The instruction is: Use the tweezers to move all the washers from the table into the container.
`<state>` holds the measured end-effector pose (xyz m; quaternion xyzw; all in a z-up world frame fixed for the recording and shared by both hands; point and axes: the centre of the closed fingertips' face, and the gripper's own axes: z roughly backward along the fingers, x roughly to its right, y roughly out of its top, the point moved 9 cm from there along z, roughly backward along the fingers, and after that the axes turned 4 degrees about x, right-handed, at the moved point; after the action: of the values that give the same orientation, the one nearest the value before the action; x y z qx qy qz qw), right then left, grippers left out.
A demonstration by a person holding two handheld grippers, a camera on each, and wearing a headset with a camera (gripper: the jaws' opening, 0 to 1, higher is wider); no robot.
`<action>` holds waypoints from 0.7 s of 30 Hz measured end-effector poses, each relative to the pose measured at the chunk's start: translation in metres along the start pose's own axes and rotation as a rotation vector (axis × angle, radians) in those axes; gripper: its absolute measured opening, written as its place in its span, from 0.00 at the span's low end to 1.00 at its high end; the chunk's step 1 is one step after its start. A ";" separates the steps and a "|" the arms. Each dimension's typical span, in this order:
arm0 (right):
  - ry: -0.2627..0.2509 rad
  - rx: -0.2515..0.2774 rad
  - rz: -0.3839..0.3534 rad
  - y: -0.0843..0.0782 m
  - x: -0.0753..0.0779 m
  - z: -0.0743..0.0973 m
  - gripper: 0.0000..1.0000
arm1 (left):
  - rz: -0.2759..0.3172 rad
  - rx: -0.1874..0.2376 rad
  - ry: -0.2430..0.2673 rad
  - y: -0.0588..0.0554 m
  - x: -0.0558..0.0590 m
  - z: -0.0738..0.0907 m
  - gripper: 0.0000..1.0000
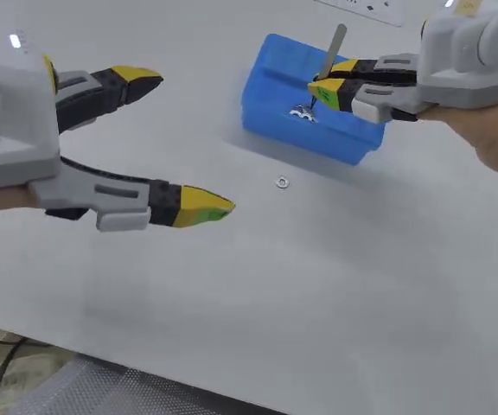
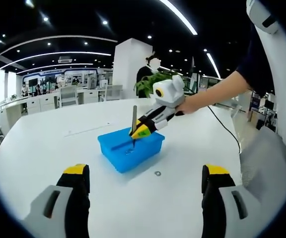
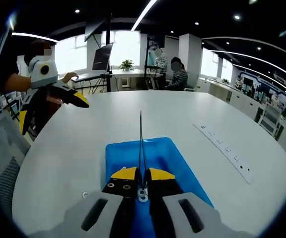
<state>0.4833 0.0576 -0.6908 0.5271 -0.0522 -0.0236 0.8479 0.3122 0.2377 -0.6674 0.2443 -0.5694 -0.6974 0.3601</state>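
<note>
A blue container (image 1: 275, 73) (image 2: 145, 151) (image 3: 165, 153) stands on the white table. Over it my right gripper (image 1: 322, 91) (image 2: 142, 131) (image 3: 143, 174) is shut on the metal tweezers (image 1: 334, 47) (image 2: 134, 116) (image 3: 141, 139), whose tips point down into the box beside a few washers (image 1: 301, 114). I cannot tell whether the tips hold one. A single washer (image 1: 282, 182) (image 2: 157, 173) (image 3: 85, 195) lies on the table in front of the container. My left gripper (image 1: 180, 145) (image 2: 145, 173) (image 3: 51, 111) hovers open to the left, nothing between its jaws.
A white power strip (image 3: 225, 144) (image 1: 361, 7) lies on the table beyond the container. The table's near edge (image 1: 188, 385) runs along the bottom of the head view, with cables below it. People sit at desks far behind.
</note>
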 end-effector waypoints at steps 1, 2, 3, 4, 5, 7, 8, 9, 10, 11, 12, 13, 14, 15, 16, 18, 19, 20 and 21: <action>0.006 -0.005 0.010 0.001 -0.002 0.000 0.08 | 0.001 0.009 -0.001 0.003 -0.003 -0.004 0.99; 0.011 -0.007 0.020 0.002 -0.003 0.001 0.08 | -0.002 0.031 -0.009 0.009 -0.006 -0.011 0.99; 0.014 -0.009 0.030 0.003 -0.004 0.001 0.08 | -0.001 0.042 -0.015 0.012 -0.009 -0.016 0.98; 0.016 -0.009 0.036 0.003 -0.005 0.002 0.08 | -0.002 0.051 -0.022 0.015 -0.011 -0.021 0.97; 0.018 -0.008 0.039 0.004 -0.006 0.002 0.08 | -0.001 0.075 -0.039 0.021 -0.013 -0.029 0.96; 0.018 -0.003 0.043 0.007 -0.008 0.003 0.08 | 0.057 0.128 -0.087 0.026 -0.016 -0.043 0.93; 0.022 0.001 0.049 0.009 -0.009 0.004 0.08 | 0.069 0.127 -0.102 0.027 -0.018 -0.048 0.92; 0.026 0.002 0.054 0.011 -0.010 0.004 0.08 | 0.052 0.118 -0.103 0.027 -0.021 -0.052 0.90; 0.030 0.008 0.064 0.013 -0.011 0.004 0.08 | 0.040 0.104 -0.119 0.028 -0.024 -0.060 0.88; 0.033 0.011 0.071 0.014 -0.012 0.004 0.08 | 0.024 0.089 -0.137 0.028 -0.026 -0.066 0.87; 0.037 0.016 0.076 0.016 -0.013 0.005 0.08 | 0.005 0.077 -0.157 0.029 -0.026 -0.072 0.84; 0.039 0.018 0.078 0.017 -0.014 0.005 0.08 | -0.013 0.072 -0.177 0.031 -0.026 -0.077 0.83; 0.039 0.019 0.082 0.018 -0.014 0.006 0.08 | -0.025 0.074 -0.196 0.034 -0.026 -0.084 0.81; 0.040 0.017 0.089 0.018 -0.015 0.007 0.08 | -0.030 0.082 -0.208 0.036 -0.026 -0.089 0.79; 0.042 0.014 0.093 0.018 -0.015 0.007 0.08 | -0.022 0.089 -0.228 0.038 -0.026 -0.095 0.78; 0.044 0.004 0.101 0.016 -0.012 0.008 0.08 | -0.022 0.082 -0.260 0.040 -0.026 -0.101 0.74; 0.047 -0.002 0.105 0.015 -0.012 0.009 0.08 | -0.030 0.084 -0.265 0.042 -0.027 -0.104 0.71; 0.050 -0.008 0.110 0.015 -0.012 0.009 0.08 | -0.040 0.086 -0.274 0.044 -0.028 -0.107 0.68; 0.055 -0.016 0.127 0.015 -0.013 0.010 0.08 | -0.047 0.089 -0.279 0.045 -0.029 -0.109 0.64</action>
<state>0.4691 0.0563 -0.6740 0.5162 -0.0620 0.0444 0.8531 0.4217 0.1889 -0.6505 0.1741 -0.6385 -0.7068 0.2500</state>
